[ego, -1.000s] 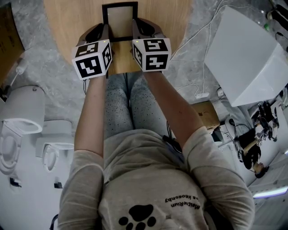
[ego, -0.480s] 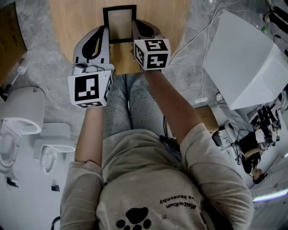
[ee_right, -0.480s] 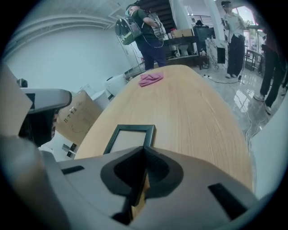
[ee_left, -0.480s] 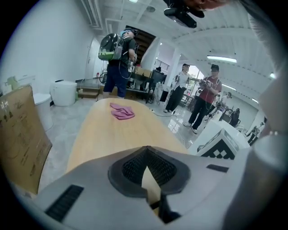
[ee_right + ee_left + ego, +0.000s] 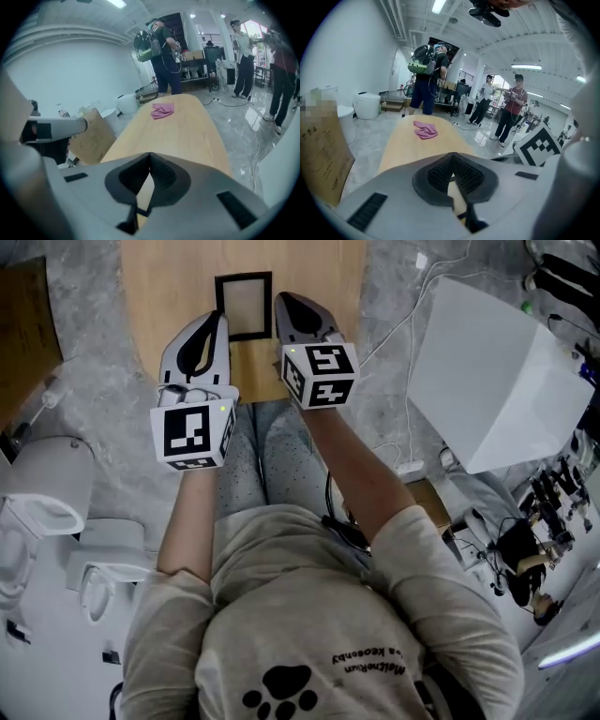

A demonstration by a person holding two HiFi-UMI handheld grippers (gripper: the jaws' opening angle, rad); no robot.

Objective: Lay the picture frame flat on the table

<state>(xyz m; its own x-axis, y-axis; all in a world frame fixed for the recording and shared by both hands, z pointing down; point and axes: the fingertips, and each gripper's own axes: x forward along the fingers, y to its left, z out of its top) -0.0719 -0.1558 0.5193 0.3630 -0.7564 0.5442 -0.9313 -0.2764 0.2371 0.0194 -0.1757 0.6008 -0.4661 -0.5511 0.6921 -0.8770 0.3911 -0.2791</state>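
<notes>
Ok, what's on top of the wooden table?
The picture frame, lying flat, and farther off a crumpled pink cloth. Anything beneath the frame is covered by it.

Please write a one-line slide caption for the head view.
Picture frame lies on the wooden table; left gripper and right gripper flank it, jaws shut and empty.

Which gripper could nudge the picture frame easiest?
Probably right. Both are shut and empty, but the right gripper reaches midway along the picture frame; the left gripper sits near its lower corner.
</notes>
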